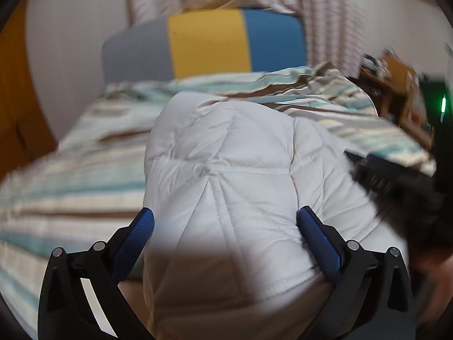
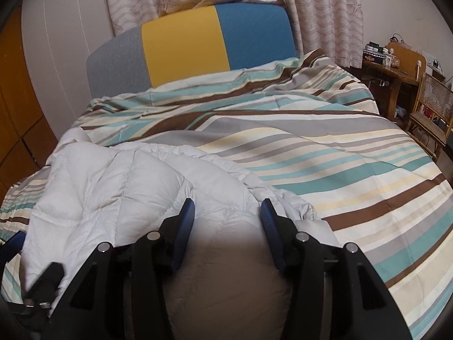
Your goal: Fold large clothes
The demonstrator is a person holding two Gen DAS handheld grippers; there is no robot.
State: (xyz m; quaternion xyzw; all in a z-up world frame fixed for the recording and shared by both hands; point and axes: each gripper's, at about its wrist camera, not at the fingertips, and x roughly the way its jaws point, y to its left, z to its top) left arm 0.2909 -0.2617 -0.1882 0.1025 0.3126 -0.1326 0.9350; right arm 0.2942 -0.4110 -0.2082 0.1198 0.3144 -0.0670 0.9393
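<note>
A white quilted jacket (image 1: 226, 170) lies bunched on the striped bedspread (image 2: 325, 153) at the near edge of the bed. The left gripper (image 1: 225, 221) stands spread wide around a puffed fold, its pads apparently touching it. The right gripper (image 2: 228, 208) straddles another fold; grip unclear. Only the right view shows the desk (image 2: 396, 70) and chair (image 2: 433, 104) sharply.

A quilted jacket (image 2: 113, 187) lies bunched on the striped bedcover (image 2: 325, 153) near the bed's foot edge and left side, the headboard (image 2: 187, 45) behind it at the far end, a desk (image 2: 393, 73) and chair (image 2: 433, 107) beyond the bed's right edge.
</note>
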